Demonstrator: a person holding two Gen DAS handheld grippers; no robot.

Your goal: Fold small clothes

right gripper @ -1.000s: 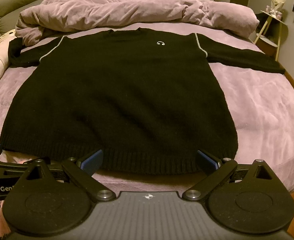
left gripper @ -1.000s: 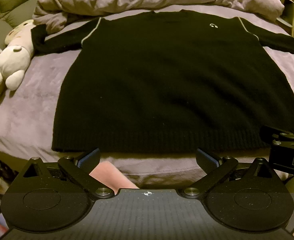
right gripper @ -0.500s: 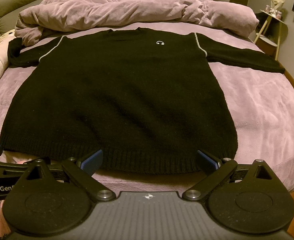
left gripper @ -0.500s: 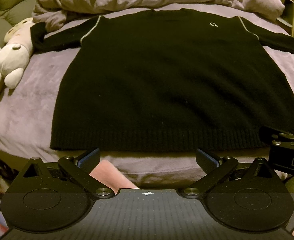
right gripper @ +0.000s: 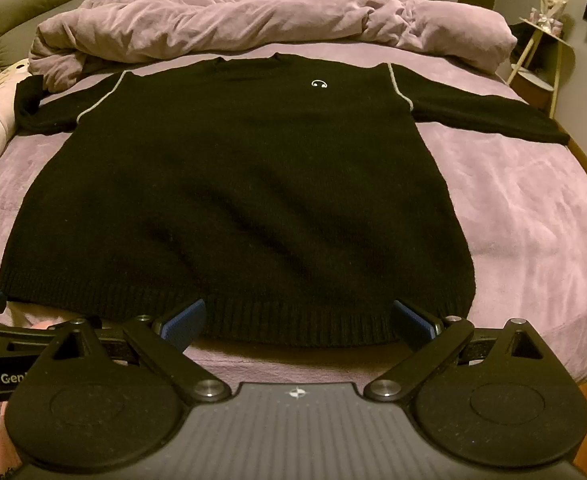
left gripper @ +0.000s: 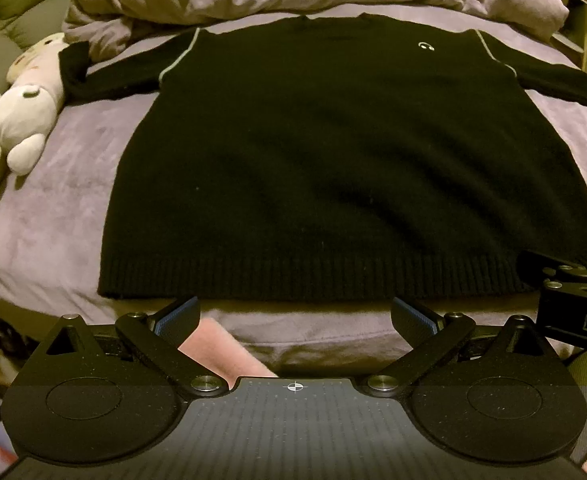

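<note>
A black knit sweater (left gripper: 345,168) (right gripper: 245,200) lies flat and face up on the purple bed, sleeves spread to both sides, a small white logo (right gripper: 319,83) on the chest. Its ribbed hem faces me near the bed's front edge. My left gripper (left gripper: 295,314) hovers open just before the hem, nothing between its fingers. My right gripper (right gripper: 299,320) is open too, its blue-padded fingertips level with the hem's right half, holding nothing. Each gripper shows at the edge of the other's view.
A bunched purple duvet (right gripper: 253,20) lies across the head of the bed. White plush toys (left gripper: 17,120) sit at the left edge by a green sofa (right gripper: 17,12). A small side table (right gripper: 541,52) stands at the right. Bare purple sheet (right gripper: 533,208) flanks the sweater.
Both views have crept slightly; the sweater sits a touch lower and closer in frame. Both grippers stay open and the sweater has not moved.
</note>
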